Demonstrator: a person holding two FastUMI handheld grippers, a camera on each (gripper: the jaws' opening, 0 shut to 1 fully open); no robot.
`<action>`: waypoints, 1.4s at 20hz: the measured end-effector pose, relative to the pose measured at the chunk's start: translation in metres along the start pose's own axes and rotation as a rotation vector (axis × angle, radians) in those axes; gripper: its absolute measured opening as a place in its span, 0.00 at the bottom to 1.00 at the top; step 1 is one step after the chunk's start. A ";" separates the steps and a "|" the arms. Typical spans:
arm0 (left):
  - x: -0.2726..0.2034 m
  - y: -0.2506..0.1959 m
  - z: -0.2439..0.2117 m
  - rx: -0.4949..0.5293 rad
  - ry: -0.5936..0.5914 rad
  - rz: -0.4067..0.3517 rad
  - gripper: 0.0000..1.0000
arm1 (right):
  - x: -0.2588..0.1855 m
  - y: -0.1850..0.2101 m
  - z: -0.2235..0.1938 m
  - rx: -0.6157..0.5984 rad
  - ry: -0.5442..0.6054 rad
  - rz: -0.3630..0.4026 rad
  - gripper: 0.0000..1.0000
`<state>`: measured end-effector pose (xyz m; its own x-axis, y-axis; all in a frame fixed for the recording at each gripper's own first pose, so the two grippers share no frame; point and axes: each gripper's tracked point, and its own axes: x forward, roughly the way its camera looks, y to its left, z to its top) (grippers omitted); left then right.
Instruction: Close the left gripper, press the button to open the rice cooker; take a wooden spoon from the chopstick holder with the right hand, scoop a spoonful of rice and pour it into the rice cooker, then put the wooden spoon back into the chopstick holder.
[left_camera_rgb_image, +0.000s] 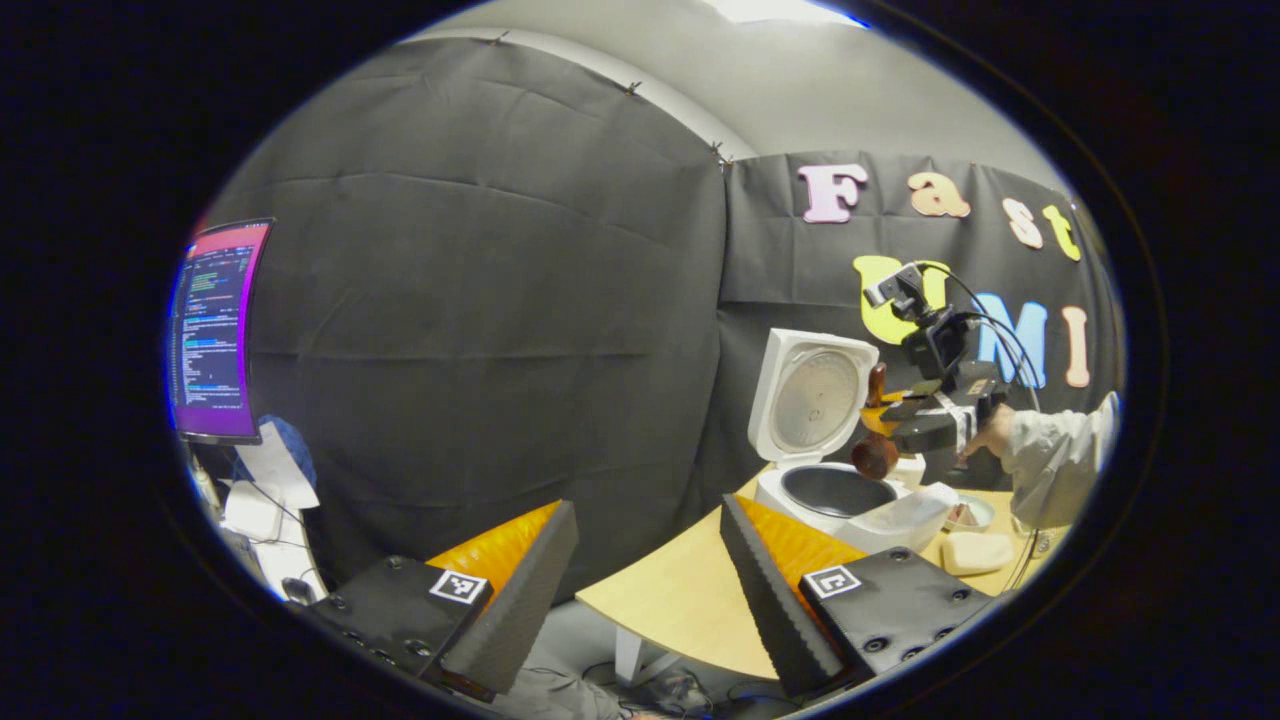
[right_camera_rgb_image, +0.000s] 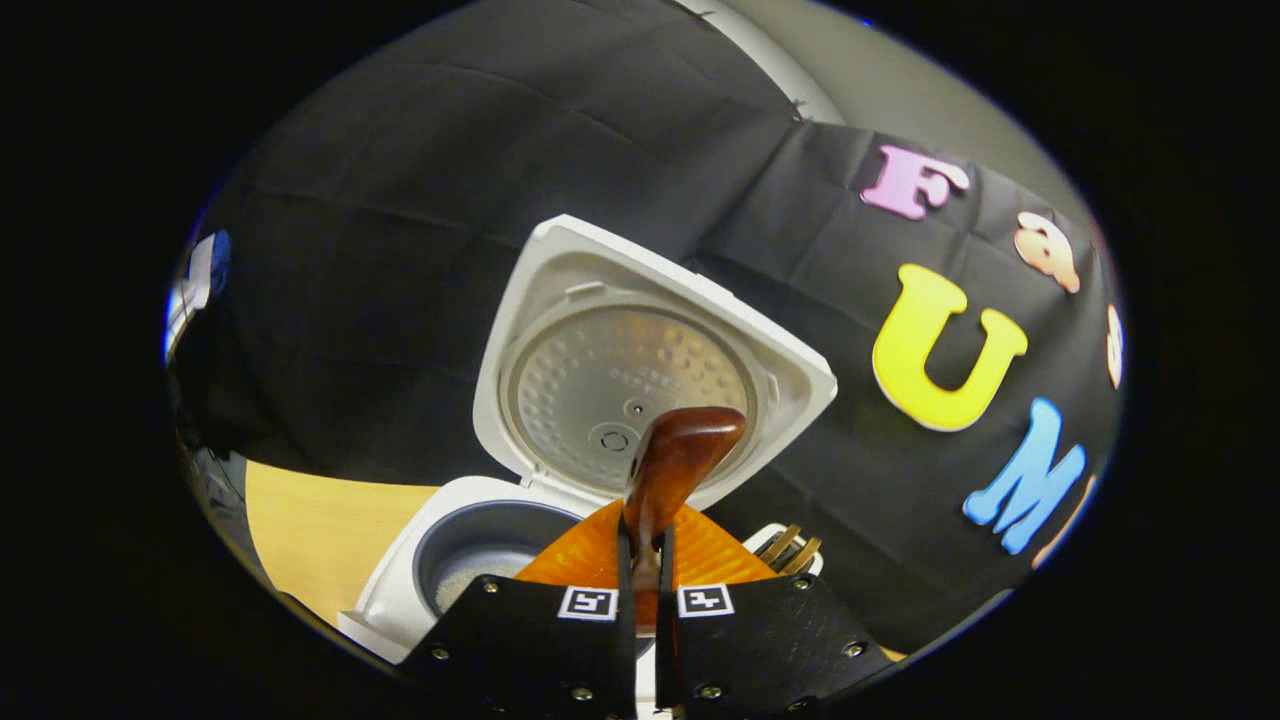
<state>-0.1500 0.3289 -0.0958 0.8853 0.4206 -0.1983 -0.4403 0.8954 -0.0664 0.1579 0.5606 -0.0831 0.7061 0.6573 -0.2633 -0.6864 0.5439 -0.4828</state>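
The white rice cooker (left_camera_rgb_image: 800, 497) stands on the table with its lid (left_camera_rgb_image: 812, 396) raised upright. Above its dark inner pot (left_camera_rgb_image: 835, 490) my right gripper (left_camera_rgb_image: 925, 415) holds a brown wooden spoon (left_camera_rgb_image: 876, 452) nearly vertical, round end down. In the right gripper view the right gripper (right_camera_rgb_image: 645, 545) is shut on the spoon (right_camera_rgb_image: 675, 455), whose upper end stands in front of the lid (right_camera_rgb_image: 620, 370). Some white rice lies in the pot (right_camera_rgb_image: 470, 575). The chopstick holder (right_camera_rgb_image: 788, 547) peeks out just right of the fingers. My left gripper (left_camera_rgb_image: 648, 510) hangs open near the table edge, holding nothing.
A light wooden table (left_camera_rgb_image: 670, 600) carries the cooker, a small dish (left_camera_rgb_image: 968, 514) and a pale block (left_camera_rgb_image: 976, 551) behind it. A sleeve and hand (left_camera_rgb_image: 1050, 455) hold the right gripper. A monitor (left_camera_rgb_image: 212, 330) stands far left, with cables on the floor below.
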 end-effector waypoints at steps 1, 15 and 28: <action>0.000 -0.002 0.001 0.001 -0.003 -0.005 1.00 | -0.005 -0.001 0.004 -0.015 -0.009 -0.004 0.07; 0.018 -0.058 0.039 0.020 -0.058 -0.132 1.00 | -0.070 -0.097 -0.010 0.806 -0.032 0.016 0.08; 0.027 -0.150 0.062 0.038 -0.096 -0.280 0.95 | -0.168 -0.196 -0.097 1.014 -0.037 -0.190 0.07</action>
<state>-0.0510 0.2146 -0.0310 0.9825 0.1666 -0.0836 -0.1725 0.9826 -0.0686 0.1911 0.2934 -0.0251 0.8243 0.5209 -0.2218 -0.4006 0.8135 0.4217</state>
